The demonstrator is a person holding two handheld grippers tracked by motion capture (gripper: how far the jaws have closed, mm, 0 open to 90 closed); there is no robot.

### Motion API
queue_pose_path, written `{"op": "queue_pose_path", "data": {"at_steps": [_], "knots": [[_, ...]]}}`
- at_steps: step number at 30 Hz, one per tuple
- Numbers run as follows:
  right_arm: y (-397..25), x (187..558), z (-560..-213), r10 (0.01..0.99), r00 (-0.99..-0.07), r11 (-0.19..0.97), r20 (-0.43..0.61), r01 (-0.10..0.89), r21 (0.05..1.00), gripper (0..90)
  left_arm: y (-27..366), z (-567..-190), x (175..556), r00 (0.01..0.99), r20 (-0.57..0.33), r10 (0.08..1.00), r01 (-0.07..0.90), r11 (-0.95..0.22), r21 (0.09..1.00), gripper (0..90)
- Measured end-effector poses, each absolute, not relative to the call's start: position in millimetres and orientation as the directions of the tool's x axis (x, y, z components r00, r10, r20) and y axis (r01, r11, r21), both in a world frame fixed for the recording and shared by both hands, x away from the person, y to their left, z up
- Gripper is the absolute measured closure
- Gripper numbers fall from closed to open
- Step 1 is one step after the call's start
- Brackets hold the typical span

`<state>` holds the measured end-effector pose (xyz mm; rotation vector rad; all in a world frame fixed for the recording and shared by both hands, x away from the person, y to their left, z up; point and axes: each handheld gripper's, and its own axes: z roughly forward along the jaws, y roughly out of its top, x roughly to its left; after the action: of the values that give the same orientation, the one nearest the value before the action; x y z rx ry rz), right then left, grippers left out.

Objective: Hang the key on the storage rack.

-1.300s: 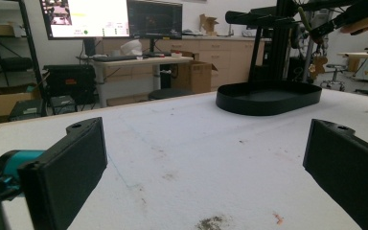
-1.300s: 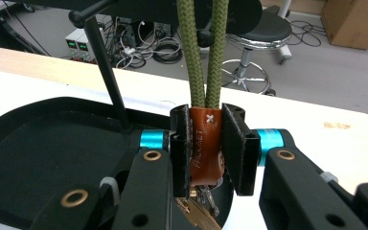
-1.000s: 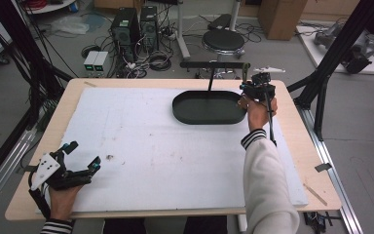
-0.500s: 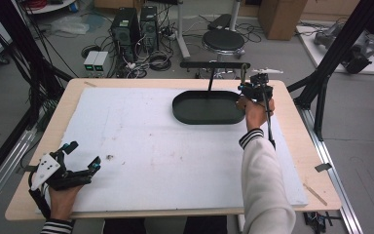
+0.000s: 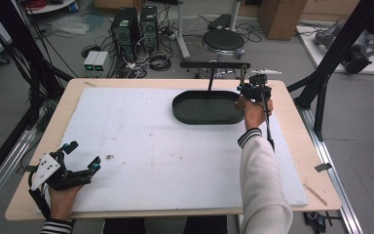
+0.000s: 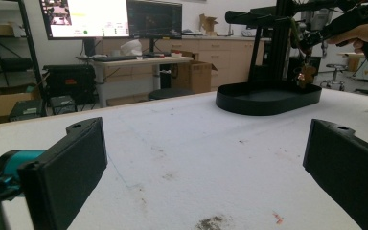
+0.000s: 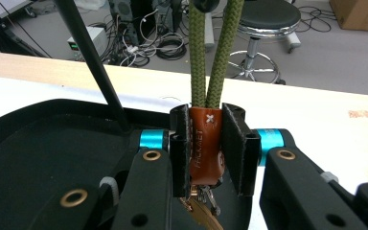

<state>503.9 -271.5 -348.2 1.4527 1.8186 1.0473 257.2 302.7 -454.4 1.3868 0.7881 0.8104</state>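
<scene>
Keyring (image 7: pixel 206 146), a brown leather fob on a green cord loop (image 7: pixel 213 52), sits clamped between the right gripper (image 7: pixel 210 148) jaws above the black tray (image 7: pixel 38 158), keys dangling below, seemingly for lowering in or unhooking. High view: the right gripper (image 5: pixel 254 91) hovers at the tray's (image 5: pixel 185 109) right end. Left gripper view: its jaws gape, idle on the white mat (image 6: pixel 182 158).

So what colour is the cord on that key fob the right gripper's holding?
Olive green cord, looped above a brown leather fob; clearest in the right gripper view.
</scene>
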Motion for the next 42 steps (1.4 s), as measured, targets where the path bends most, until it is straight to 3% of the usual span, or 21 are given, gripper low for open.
{"op": "queue_pose_path", "data": {"at_steps": [3, 4, 8, 9, 20, 30, 42], "knots": [[-272.0, 504.0, -348.2, 0.968, -0.251, 0.112, 0.024, 0.513, 0.851, 67.3, 302.6, -454.3, 257.2, 0.515, -0.003, 0.857, -0.027, 0.019, 0.999, 1.7], [-271.8, 504.4, -348.6, 0.965, -0.261, 0.113, 0.03, 0.514, 0.85, 58.8, 302.7, -454.3, 257.2, 0.515, -0.003, 0.857, -0.026, 0.019, 0.999, 1.7], [-267.0, 503.4, -349.4, 0.973, -0.229, 0.137, -0.017, 0.518, 0.844, 6.0, 302.8, -454.3, 257.4, 0.516, -0.005, 0.857, -0.024, 0.021, 0.999, 1.7], [-265.1, 501.6, -349.1, 0.975, -0.22, 0.144, -0.031, 0.518, 0.843, 0.6, 302.7, -454.3, 257.4, 0.515, -0.006, 0.857, -0.025, 0.021, 0.999, 1.7], [-280.8, 438.0, -325.2, 0.906, -0.422, 0.185, -0.037, 0.316, 0.931, 0.3, 302.9, -454.3, 257.4, 0.517, -0.006, 0.856, -0.024, 0.022, 0.999, 1.7], [-305.3, 355.5, -355.8, 0.778, -0.625, 0.171, -0.065, 0.111, 0.979, 0.3, 303.1, -454.1, 258.2, 0.518, -0.015, 0.855, -0.015, 0.027, 1.0, 1.7], [-323.0, 306.9, -414.4, 0.782, -0.621, 0.075, -0.041, 0.029, 0.997, 0.3, 302.8, -454.3, 257.4, 0.515, -0.005, 0.857, -0.024, 0.02, 1.0, 1.7]]}}
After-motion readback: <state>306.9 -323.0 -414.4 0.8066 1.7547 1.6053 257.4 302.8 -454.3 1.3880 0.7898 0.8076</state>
